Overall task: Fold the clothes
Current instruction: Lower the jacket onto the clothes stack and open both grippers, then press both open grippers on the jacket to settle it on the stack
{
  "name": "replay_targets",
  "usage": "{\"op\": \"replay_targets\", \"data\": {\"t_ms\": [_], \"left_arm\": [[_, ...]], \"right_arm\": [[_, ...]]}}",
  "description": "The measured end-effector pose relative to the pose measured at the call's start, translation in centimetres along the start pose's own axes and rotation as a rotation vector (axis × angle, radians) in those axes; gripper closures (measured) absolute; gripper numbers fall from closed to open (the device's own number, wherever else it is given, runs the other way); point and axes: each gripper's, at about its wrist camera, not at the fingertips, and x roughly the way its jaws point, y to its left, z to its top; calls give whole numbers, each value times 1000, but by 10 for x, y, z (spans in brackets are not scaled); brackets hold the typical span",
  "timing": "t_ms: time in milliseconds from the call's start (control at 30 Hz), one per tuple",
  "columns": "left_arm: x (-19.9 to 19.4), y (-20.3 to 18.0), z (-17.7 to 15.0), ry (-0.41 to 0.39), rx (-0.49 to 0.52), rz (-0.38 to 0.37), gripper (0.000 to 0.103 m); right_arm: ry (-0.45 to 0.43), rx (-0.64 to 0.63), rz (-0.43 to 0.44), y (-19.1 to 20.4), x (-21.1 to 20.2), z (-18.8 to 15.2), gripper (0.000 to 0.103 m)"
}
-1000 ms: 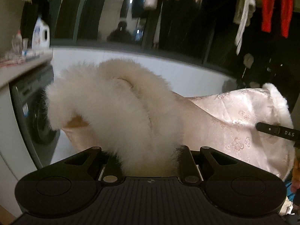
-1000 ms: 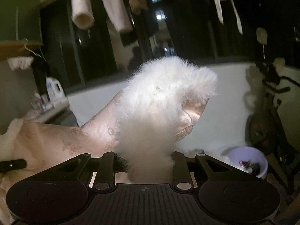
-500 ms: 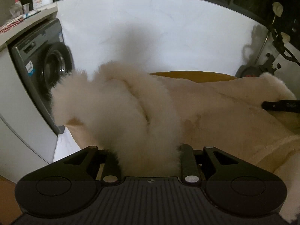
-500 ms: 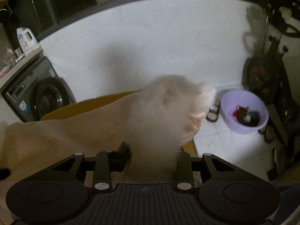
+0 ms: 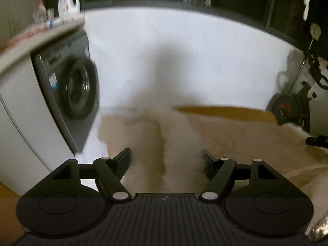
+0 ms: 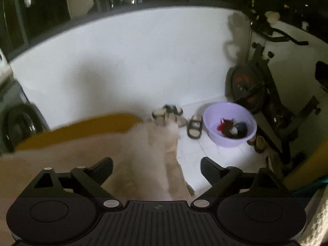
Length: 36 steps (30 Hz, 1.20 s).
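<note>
Both grippers tilt downward, jaws released: left gripper [image 5: 166, 157] and right gripper [image 6: 156, 166] over the coat [image 5: 225, 135] on the tabletop [image 5: 225, 112].

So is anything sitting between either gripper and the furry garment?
Nothing visible. The furry garment lies directly between the open fingers of the left gripper and of the right gripper, spread on the yellow surface. The image is motion-blurred.
</note>
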Motion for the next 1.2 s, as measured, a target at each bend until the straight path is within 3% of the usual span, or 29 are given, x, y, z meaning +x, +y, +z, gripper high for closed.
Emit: {"op": "replay_targets", "data": {"t_ms": [100, 133, 200, 267, 333, 467, 633, 1200], "left_arm": [[-11, -24, 9, -35, 128, -30, 18], [-7, -34, 7, -26, 182, -31, 12], [9, -49, 0, 23, 252, -12, 11], [34, -52, -9, 123, 253, 34, 12], [49, -41, -17, 193, 181, 30, 11], [56, -24, -27, 237, 71, -17, 10], [63, -17, -31, 236, 48, -28, 10], [62, -17, -46, 212, 58, 13, 7]], "right_arm": [[-42, -45, 90, 16, -21, 2, 1], [-32, -78, 115, 24, -23, 2, 1], [0, -135, 154, 39, -20, -4, 1], [46, -162, 176, 52, -15, -17, 1], [92, -189, 198, 65, -9, -31, 1], [96, -257, 197, 81, -11, -57, 1], [126, -257, 191, 92, -6, -71, 1], [96, -309, 153, 96, -9, -98, 1]]}}
